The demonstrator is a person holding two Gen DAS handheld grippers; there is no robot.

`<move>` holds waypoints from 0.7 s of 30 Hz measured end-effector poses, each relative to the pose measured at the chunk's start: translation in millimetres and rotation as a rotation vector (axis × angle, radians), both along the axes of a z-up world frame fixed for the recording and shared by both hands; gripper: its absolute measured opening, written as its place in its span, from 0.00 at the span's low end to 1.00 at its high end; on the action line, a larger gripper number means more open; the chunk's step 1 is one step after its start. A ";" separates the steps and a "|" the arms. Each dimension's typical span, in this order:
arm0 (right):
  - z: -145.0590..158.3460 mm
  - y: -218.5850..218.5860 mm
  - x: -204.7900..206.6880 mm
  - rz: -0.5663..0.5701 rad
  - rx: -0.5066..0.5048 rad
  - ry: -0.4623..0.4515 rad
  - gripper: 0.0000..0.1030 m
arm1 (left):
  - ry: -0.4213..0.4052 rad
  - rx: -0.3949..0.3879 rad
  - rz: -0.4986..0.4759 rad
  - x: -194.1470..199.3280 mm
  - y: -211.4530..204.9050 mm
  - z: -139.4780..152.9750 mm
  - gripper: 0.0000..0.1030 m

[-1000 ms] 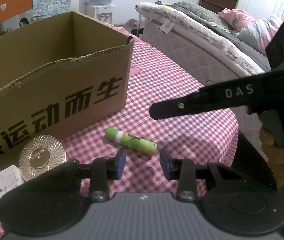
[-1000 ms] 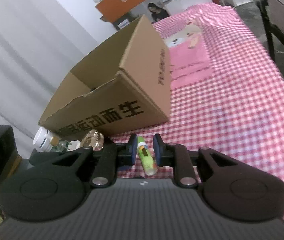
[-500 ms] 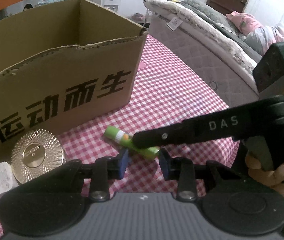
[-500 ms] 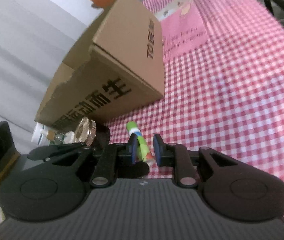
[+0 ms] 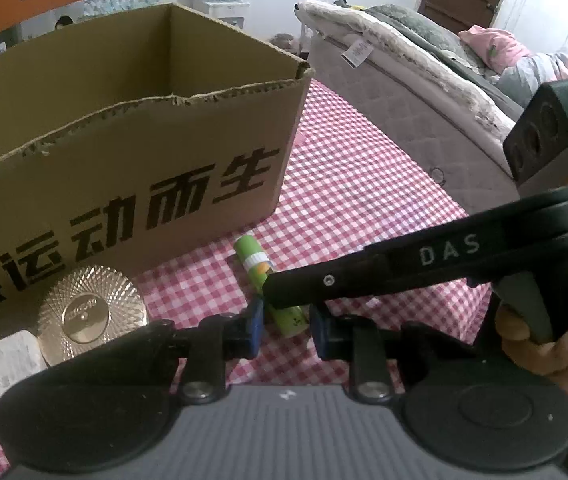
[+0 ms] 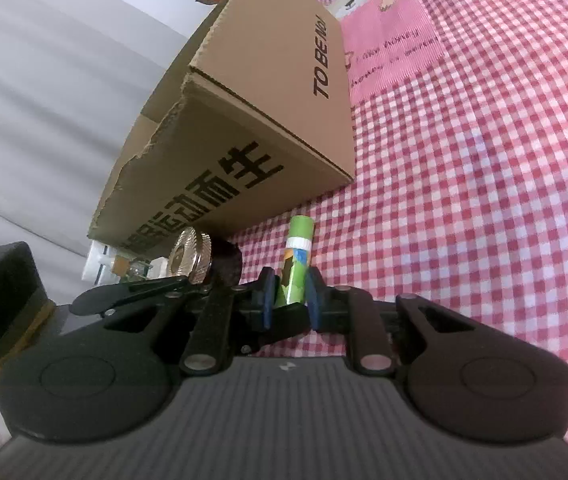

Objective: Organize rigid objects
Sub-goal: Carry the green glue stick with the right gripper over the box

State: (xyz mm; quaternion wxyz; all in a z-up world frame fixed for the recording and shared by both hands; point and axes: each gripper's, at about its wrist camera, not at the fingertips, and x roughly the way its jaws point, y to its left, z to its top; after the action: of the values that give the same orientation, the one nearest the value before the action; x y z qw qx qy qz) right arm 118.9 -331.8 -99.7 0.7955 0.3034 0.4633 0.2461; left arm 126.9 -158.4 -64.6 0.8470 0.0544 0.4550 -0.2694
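Observation:
A green glue stick with a white band lies on the red-checked tablecloth in front of an open cardboard box. My right gripper has its blue pads on both sides of the stick's near end, jaws narrow around it. In the left wrist view the right gripper's finger crosses over the stick. My left gripper is open and empty, just short of the stick's near end.
A round gold lid and a white plug lie left of the stick, against the box front. The gold lid also shows in the right wrist view. A bed stands beyond the table's right edge.
My right gripper came down from the right and moved around the glue stick's near end. The left gripper moved closer to the stick and the box.

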 end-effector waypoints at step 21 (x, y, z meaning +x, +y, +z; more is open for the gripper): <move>58.5 16.6 -27.6 -0.031 -0.028 -0.156 0.15 | -0.149 -0.047 0.000 -33.3 16.3 58.6 0.25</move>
State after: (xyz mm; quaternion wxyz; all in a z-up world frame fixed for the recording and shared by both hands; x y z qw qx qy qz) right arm 91.3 -315.2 -41.2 0.8369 0.2792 0.3988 0.2501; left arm 93.6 -142.1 -6.0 0.8797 0.0545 0.3840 -0.2752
